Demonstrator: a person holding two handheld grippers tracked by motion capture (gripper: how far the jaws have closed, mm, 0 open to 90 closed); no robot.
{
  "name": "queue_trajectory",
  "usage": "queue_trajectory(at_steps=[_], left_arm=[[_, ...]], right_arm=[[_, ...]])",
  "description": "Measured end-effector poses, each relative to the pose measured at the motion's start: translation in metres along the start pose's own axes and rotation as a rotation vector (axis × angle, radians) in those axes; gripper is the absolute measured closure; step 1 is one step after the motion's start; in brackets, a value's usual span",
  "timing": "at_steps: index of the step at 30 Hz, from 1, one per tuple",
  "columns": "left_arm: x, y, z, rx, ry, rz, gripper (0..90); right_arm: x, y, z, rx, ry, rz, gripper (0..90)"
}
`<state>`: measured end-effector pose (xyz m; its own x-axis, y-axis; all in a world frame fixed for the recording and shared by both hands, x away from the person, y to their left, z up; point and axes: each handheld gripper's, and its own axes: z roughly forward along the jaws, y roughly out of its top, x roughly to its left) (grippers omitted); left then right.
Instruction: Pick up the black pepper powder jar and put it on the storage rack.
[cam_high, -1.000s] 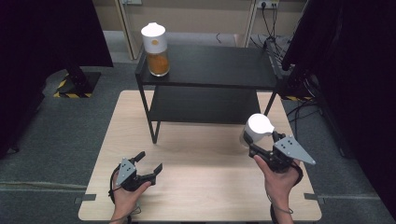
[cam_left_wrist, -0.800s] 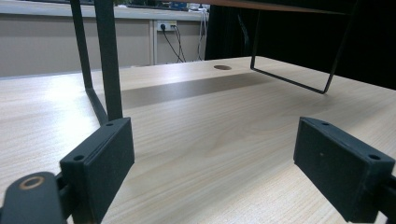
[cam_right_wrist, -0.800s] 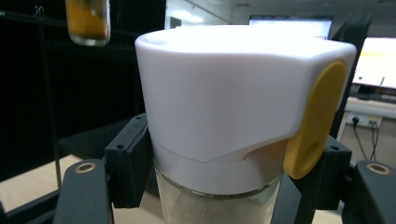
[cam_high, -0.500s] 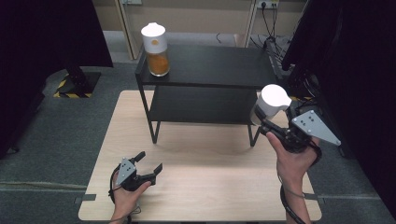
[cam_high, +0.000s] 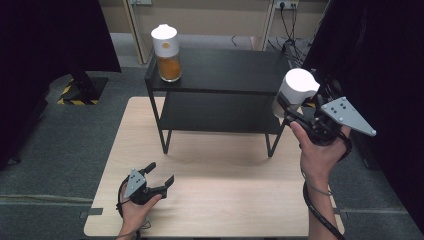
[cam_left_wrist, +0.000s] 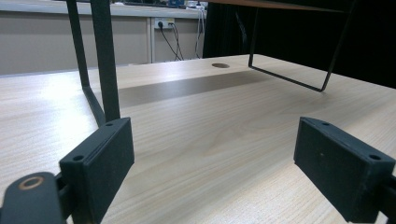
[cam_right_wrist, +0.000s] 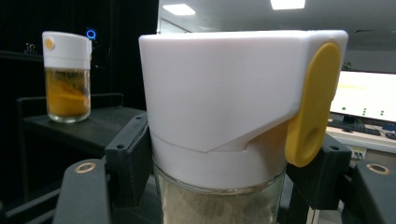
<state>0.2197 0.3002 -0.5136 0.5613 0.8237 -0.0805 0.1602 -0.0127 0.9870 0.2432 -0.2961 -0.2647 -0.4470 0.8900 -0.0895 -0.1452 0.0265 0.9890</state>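
My right gripper (cam_high: 290, 107) is shut on a glass spice jar (cam_high: 295, 90) with a white lid, held in the air at the right end of the black two-level shelf (cam_high: 220, 85). Close up in the right gripper view the held jar (cam_right_wrist: 233, 140) has pale powder in it and a yellow tab on its lid, and both pads press on its neck. A second jar (cam_high: 166, 52) with orange powder and a white lid stands on the shelf's top left corner; the right gripper view has this orange jar (cam_right_wrist: 67, 77) at the left. My left gripper (cam_high: 160, 175) rests open near the table's front left, nothing between its pads (cam_left_wrist: 100, 163).
The shelf stands on a light wooden table (cam_high: 220, 200); its black legs (cam_left_wrist: 105, 60) rise just ahead of the left gripper. Dark curtains hang at both sides. Cables and wall sockets (cam_high: 287, 6) lie behind the shelf.
My right gripper has lifted the white-lidded jar from near the tabletop up to the height of the shelf's top and a little to the right. The left gripper has stayed put.
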Motion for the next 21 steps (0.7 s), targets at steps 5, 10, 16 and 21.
queue_trajectory(at_steps=[5,10,16,21], left_arm=[[0.000,0.000,0.000,-0.001,0.000,0.000,11.3],[0.000,0.000,0.000,0.000,0.000,0.000,11.3],[0.001,0.000,0.000,-0.002,-0.001,-0.006,11.2],[0.001,0.000,0.000,-0.001,-0.001,-0.006,11.1]], right_arm=[[-0.004,0.012,0.012,-0.004,-0.002,0.005,30.7],[-0.008,0.024,0.027,-0.005,0.000,0.014,30.7],[-0.011,0.032,0.044,-0.001,-0.005,0.027,30.7],[-0.014,0.034,0.055,0.013,-0.013,0.036,30.7]])
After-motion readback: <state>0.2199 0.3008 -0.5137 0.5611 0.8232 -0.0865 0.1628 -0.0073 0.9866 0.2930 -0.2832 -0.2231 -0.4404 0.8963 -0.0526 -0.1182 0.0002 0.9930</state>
